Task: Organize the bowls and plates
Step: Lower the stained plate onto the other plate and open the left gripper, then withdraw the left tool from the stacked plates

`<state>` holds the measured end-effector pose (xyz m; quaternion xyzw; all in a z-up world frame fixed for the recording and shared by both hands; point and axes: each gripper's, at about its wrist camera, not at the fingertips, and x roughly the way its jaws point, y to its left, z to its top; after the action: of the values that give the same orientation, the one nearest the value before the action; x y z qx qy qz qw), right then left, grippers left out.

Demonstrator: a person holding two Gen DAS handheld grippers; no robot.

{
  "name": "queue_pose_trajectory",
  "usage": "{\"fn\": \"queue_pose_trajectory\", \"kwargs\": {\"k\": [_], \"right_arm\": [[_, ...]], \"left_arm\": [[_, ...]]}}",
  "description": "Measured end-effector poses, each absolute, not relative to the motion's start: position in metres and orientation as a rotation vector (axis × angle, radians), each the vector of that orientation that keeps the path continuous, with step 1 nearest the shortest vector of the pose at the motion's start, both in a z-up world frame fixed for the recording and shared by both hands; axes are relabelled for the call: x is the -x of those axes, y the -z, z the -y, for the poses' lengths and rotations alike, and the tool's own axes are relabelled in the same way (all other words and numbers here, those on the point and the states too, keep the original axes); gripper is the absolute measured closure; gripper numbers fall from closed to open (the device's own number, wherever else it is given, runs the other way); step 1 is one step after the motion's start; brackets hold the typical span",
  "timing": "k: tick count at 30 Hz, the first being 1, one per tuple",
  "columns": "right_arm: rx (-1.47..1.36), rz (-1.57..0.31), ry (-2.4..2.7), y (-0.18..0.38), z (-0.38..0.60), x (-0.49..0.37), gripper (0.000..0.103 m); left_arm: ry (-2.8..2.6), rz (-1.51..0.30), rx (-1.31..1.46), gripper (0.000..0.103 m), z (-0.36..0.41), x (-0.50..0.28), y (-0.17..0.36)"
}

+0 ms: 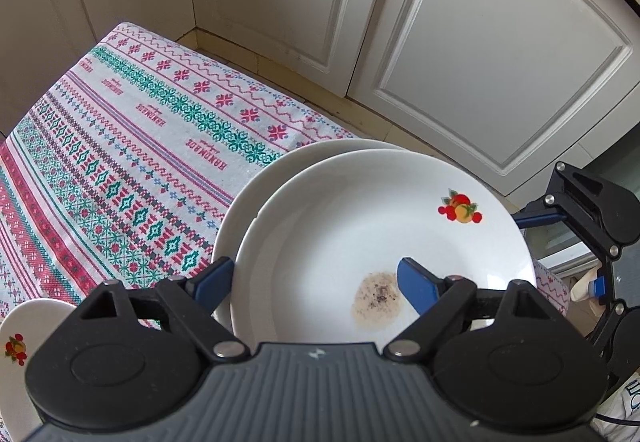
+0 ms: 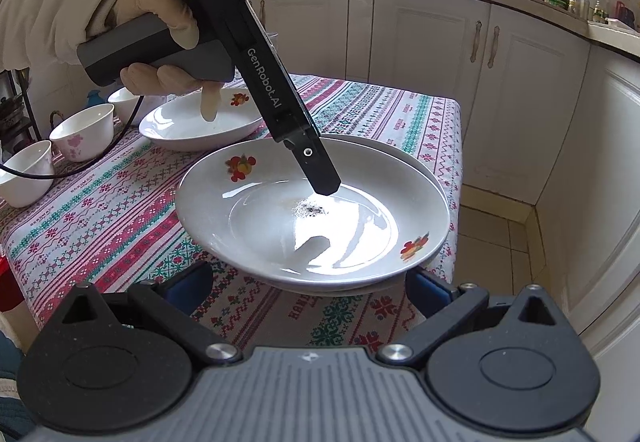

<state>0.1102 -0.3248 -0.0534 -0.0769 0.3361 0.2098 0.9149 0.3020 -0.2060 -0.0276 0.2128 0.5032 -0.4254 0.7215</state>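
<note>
A white plate with fruit decals [image 1: 360, 226] [image 2: 280, 202] lies stacked on a plain white plate [image 1: 256, 194] [image 2: 404, 152] at the table's corner. A brown stain [image 1: 376, 300] marks its well. My left gripper [image 1: 316, 282] points down over it with jaws apart. One blue finger [image 1: 216, 278] is outside the rim, the other finger [image 1: 416, 286] hangs inside over the stain, and neither presses the plate. My right gripper [image 2: 310, 290] stands open at the stack's near edge; its blue finger [image 1: 536, 219] shows beside the rim.
A second decal plate [image 2: 200, 122] and three small bowls [image 2: 82, 130] stand at the back left of the patterned tablecloth [image 2: 120, 210]. A gloved hand [image 2: 160, 22] holds the left gripper's handle, and a cable trails from it. White cabinets [image 1: 480, 42] flank the table's edge.
</note>
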Motion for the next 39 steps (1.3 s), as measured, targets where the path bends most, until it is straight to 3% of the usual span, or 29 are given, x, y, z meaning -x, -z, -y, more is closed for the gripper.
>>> {"fn": "queue_pose_trajectory", "kwargs": {"k": [13, 24, 39], "right_arm": [[0.196, -0.696, -0.398, 0.046, 0.311, -0.095, 0.0], [0.225, -0.664, -0.333, 0.025, 0.292, -0.063, 0.0], [0.283, -0.649, -0.392, 0.013, 0.263, -0.044, 0.0]], "left_arm": [[0.824, -0.986, -0.408, 0.014, 0.17, -0.287, -0.002], [0.662, -0.809, -0.32, 0.007, 0.107, -0.206, -0.039], [0.206, -0.71, -0.217, 0.006, 0.054, -0.12, 0.021]]}}
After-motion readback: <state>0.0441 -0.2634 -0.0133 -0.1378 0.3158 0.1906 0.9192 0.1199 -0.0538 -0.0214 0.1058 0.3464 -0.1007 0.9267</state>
